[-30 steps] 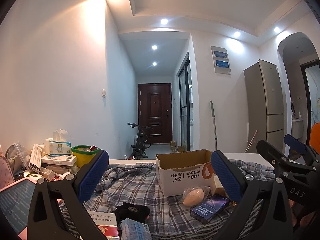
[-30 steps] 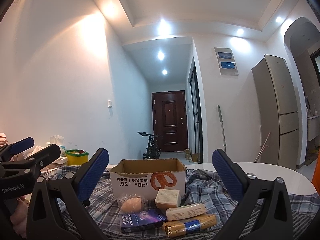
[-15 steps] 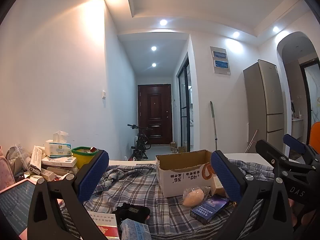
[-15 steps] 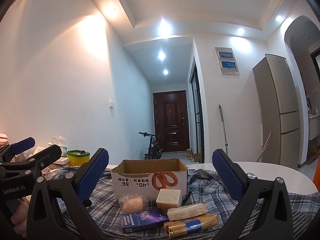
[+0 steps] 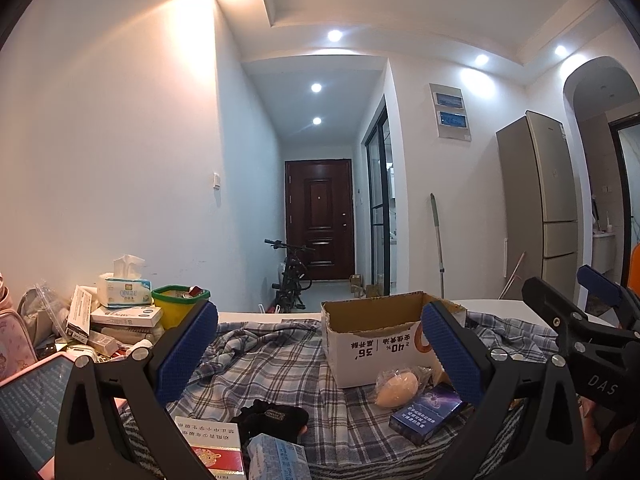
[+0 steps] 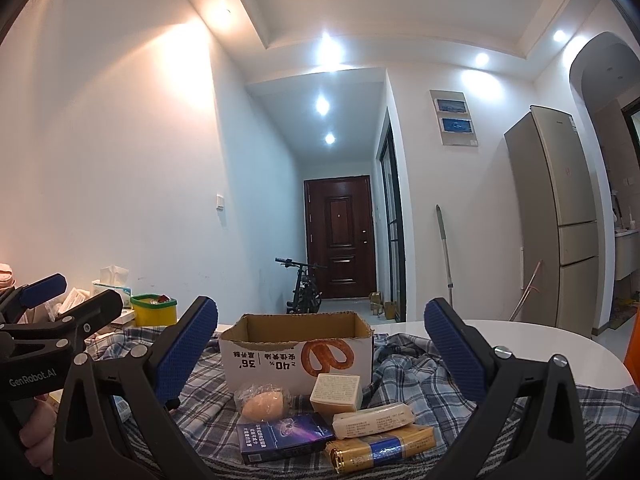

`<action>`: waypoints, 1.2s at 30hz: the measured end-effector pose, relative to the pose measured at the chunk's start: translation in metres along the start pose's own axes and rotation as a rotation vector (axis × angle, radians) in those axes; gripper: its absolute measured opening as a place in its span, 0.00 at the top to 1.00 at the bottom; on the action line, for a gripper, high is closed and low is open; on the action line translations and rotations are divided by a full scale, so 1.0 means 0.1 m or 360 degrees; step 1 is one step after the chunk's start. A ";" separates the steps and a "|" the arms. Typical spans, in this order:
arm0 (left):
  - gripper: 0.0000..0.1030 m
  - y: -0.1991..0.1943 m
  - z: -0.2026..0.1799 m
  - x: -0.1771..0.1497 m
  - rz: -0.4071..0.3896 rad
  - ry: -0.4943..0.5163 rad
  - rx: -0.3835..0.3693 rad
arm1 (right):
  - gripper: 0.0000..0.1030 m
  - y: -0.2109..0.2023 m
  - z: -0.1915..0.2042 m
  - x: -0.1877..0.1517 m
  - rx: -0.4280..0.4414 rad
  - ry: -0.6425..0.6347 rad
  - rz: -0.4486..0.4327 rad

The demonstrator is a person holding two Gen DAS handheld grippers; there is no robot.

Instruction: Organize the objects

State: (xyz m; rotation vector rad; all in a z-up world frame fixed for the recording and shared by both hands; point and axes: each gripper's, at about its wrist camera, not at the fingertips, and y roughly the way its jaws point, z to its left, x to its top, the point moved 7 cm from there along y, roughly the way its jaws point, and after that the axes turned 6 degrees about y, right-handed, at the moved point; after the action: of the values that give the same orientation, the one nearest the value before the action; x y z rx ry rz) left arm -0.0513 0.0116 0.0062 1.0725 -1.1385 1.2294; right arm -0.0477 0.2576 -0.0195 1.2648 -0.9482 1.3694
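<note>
Left wrist view, far left edge: pink-cased tablet with lit screen [image 5: 30, 404], lower left. Above it, stacked white paper boxes [image 5: 124, 316] topped by a white tissue pack [image 5: 124, 286], then a yellow tub with green rim [image 5: 178, 304], all at mid-left. Left gripper [image 5: 318, 354] spread wide, blue pads empty, hovering above the blue-grey plaid cloth [image 5: 272, 364]. Along the bottom edge between the fingers: red and white carton [image 5: 214, 448], black fabric pouch [image 5: 276, 420], pale blue wrapped pack [image 5: 276, 460]. Centre right: open brown-and-white cardboard box [image 5: 372, 344] with an upside-down printed label, standing on the cloth. Just in front of it, a beige oval in clear plastic wrap [image 5: 396, 384], and beside that a dark blue flat box [image 5: 426, 414] at lower right. Far right: right gripper [image 5: 580, 320], seen side-on.

Right wrist view, far left: left gripper [image 6: 60, 300] from the side. Right gripper [image 6: 320, 352] released too, nothing between the pads. Cardboard box [image 6: 296, 352] at centre. In front, left to right: wrapped beige oval [image 6: 262, 400], dark blue box [image 6: 284, 440], cream cube-shaped box [image 6: 336, 390] touching the cardboard box, white wrapped bar [image 6: 374, 416] lying on a gold and blue foil packet [image 6: 380, 446]. White round table [image 6: 540, 344] bare at right.
</note>
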 end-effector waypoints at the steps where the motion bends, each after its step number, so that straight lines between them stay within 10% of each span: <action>1: 0.00 0.00 0.00 0.00 -0.0001 -0.0003 -0.0001 | 0.00 0.00 0.00 0.00 0.0000 -0.0001 0.0003; 36: 0.00 -0.09 0.03 0.05 -0.0067 0.0000 0.0039 | 0.00 -0.07 0.18 0.03 -0.0136 -0.0186 -0.0097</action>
State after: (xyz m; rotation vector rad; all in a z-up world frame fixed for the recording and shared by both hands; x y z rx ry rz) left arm -0.0426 0.0086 0.0115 1.1099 -1.0979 1.2131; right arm -0.0370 0.2414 -0.0148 1.3097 -1.0289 1.2060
